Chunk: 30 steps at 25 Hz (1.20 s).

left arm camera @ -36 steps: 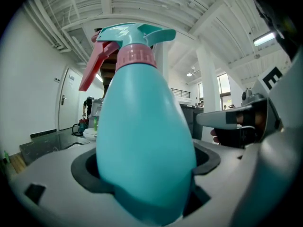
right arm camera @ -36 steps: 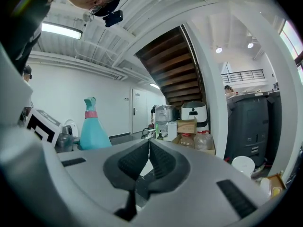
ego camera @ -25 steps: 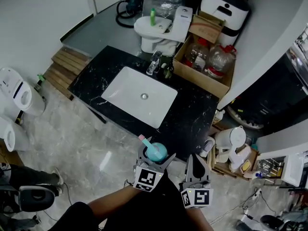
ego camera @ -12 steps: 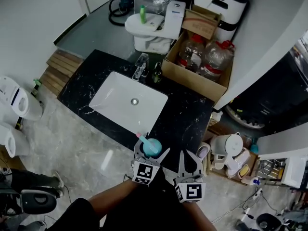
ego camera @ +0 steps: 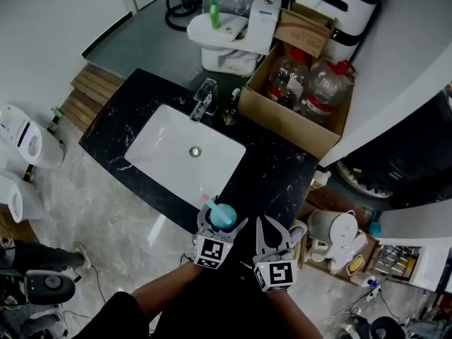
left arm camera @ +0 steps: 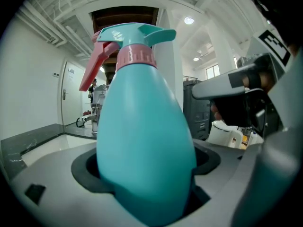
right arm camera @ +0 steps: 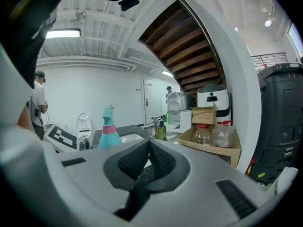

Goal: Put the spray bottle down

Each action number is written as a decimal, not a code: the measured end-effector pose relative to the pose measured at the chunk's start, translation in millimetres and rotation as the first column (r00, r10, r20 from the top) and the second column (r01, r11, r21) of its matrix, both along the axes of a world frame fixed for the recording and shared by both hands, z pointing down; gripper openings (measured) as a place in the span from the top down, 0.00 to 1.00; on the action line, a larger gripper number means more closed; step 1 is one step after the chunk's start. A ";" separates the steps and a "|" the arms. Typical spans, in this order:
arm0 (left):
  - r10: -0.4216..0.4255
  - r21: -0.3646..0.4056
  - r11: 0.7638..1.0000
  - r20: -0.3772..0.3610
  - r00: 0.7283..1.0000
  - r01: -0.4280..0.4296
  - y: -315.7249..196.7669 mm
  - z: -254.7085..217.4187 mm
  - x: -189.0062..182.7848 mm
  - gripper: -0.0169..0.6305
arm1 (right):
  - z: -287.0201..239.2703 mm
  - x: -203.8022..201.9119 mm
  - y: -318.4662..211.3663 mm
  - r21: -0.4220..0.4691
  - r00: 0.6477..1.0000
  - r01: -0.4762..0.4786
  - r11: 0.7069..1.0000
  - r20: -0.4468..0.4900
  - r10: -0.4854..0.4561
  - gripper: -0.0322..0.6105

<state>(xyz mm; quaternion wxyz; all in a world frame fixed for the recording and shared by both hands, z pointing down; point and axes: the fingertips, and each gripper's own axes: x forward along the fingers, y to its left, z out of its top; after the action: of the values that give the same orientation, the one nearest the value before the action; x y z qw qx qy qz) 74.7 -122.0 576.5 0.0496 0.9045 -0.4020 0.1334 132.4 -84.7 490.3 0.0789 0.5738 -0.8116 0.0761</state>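
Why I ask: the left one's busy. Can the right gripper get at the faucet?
Probably yes: the right gripper is shut on nothing, and only open countertop and sink lie between it and the faucet.

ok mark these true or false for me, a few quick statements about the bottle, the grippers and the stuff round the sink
1. The left gripper is clamped on the spray bottle. True.
2. The right gripper holds a cloth. False: its jaws are together on nothing.
3. The spray bottle stands in the sink. False: it is held up in the left gripper, short of the sink.
4. The bottle's trigger is pink. True.
5. The cardboard box is empty. False: two big plastic jugs sit in it.
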 end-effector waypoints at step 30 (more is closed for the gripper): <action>0.037 -0.107 0.994 0.107 0.994 -0.025 -21.0 73.6 27.3 0.28 | 30.8 36.4 -12.1 -0.126 0.999 -0.031 0.992 0.019 0.034 0.93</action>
<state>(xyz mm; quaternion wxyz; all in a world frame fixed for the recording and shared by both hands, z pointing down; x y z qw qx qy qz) 102.0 -143.0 650.1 0.0731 0.8982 -0.3824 0.2043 168.8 -96.8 521.0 0.1049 0.5800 -0.7966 0.1343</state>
